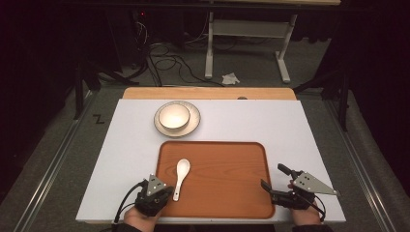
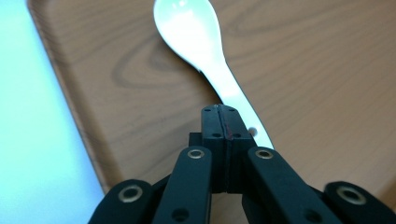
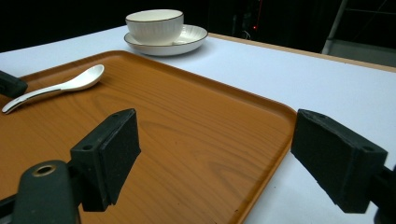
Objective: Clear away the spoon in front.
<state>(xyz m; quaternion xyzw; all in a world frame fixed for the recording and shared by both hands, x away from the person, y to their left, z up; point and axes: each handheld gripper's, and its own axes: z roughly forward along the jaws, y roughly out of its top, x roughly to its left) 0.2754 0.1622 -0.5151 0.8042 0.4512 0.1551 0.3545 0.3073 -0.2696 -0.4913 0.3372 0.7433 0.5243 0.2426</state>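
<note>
The white spoon [image 1: 181,177] is laid on the wooden tray [image 1: 227,193] near its left edge, bowl pointing away from the person. The left gripper [image 2: 219,122] is held just above the spoon's handle end, its jaws pressed together with nothing between them. The right gripper [image 1: 274,180] is spread wide across the tray's right edge, well apart from the spoon

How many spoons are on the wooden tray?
1. The white spoon lies on the left part of the tray, handle toward the left gripper, whose jaws are shut just above the handle.
</note>
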